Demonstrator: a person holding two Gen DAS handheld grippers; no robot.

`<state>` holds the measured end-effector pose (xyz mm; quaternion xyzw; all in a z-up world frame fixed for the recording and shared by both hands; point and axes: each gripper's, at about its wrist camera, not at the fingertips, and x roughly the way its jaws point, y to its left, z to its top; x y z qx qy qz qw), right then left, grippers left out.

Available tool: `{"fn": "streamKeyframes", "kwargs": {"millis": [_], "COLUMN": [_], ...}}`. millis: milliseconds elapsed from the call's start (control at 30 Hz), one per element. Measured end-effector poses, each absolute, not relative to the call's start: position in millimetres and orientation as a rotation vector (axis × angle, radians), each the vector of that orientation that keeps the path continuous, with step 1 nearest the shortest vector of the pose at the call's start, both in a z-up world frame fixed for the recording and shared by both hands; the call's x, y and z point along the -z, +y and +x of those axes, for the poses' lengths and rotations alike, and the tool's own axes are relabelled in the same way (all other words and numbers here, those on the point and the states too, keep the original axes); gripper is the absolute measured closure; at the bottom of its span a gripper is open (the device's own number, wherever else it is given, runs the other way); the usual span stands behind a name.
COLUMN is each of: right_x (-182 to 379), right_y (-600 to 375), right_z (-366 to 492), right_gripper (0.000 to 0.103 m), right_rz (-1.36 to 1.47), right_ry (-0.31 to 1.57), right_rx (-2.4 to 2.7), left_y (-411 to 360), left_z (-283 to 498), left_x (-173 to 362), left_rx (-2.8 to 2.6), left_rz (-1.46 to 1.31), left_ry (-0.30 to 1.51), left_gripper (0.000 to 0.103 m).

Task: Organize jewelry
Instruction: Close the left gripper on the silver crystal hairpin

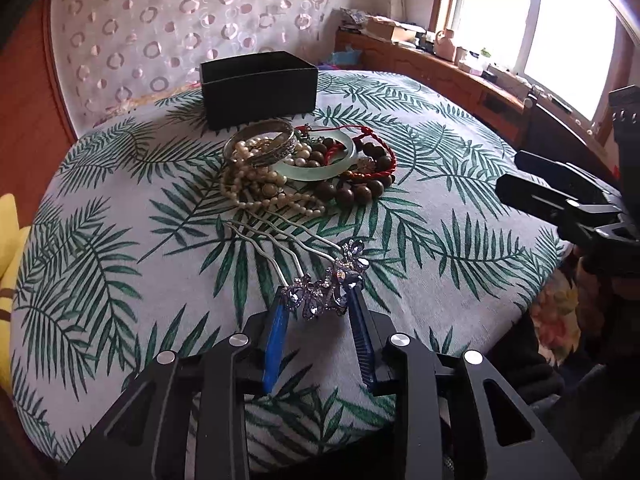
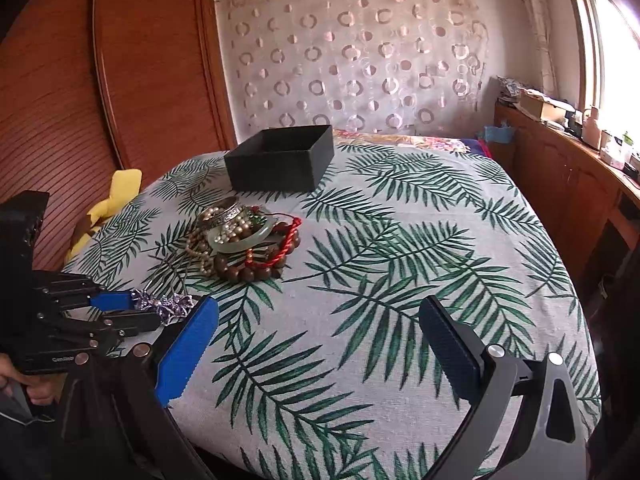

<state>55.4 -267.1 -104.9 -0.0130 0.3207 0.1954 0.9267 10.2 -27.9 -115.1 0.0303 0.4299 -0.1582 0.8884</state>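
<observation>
- One black box (image 1: 258,88) stands beyond one heap of jewelry (image 1: 304,160) on the table (image 1: 440,184), all ahead of both tongs.
- One jewelled hairpin (image 1: 326,288) sits between the left tongs' (image 1: 318,304) blue pads, which pinch its ornament.
- Right tongs (image 2: 320,328) gape wide, empty, angled downward over the table.

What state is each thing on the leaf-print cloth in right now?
Black square box: open, lidless, inside not visible.
Purple rhinestone hair comb: decorated head between the left tool's blue pads, prongs resting on the cloth.
Jewelry heap of pearls, bangles and wooden beads: tangled, untouched.
Right tool: wide open, holding nothing.
</observation>
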Motion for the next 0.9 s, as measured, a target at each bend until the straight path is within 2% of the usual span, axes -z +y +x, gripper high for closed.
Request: {"fn": "streamKeyframes", "kwargs": {"millis": [400,467,567,667,800,867,900], "right_x": [105.5,106.0,106.9,108.0,110.2,110.3,110.5], "right_y": [-249.9,-246.6,-244.3,-243.7,-244.7,-245.3,-245.2], "right_z": [59.4,59.3,58.2,59.0,59.4,59.1,59.4], "right_gripper": [0.002,0.002,0.002,0.002,0.002,0.002,0.002], "right_rz": [-0.057,-0.065,-0.073,-0.073,-0.072,-0.073,-0.072], "right_ry": [0.655,0.654,0.654,0.659,0.663,0.662,0.663], "right_rx": [-0.43,-0.435,-0.438,-0.435,-0.43,-0.431,-0.432], "left_y": [15.7,23.7,28.4,28.1,25.3,25.6,25.9], "left_z": [-4.8,-1.8,1.5,4.4,14.8,16.5,15.6], "left_x": [108.5,112.3,114.3,111.3,114.7,117.0,116.7], "left_rx": [0.294,0.285,0.284,0.292,0.275,0.277,0.277], "left_rz": [-0.049,-0.082,-0.117,-0.127,-0.121,-0.121,-0.123], "left_ry": [0.879,0.898,0.9,0.887,0.899,0.902,0.892], "left_gripper": [0.079,0.076,0.061,0.059,0.059,0.064,0.069]}}
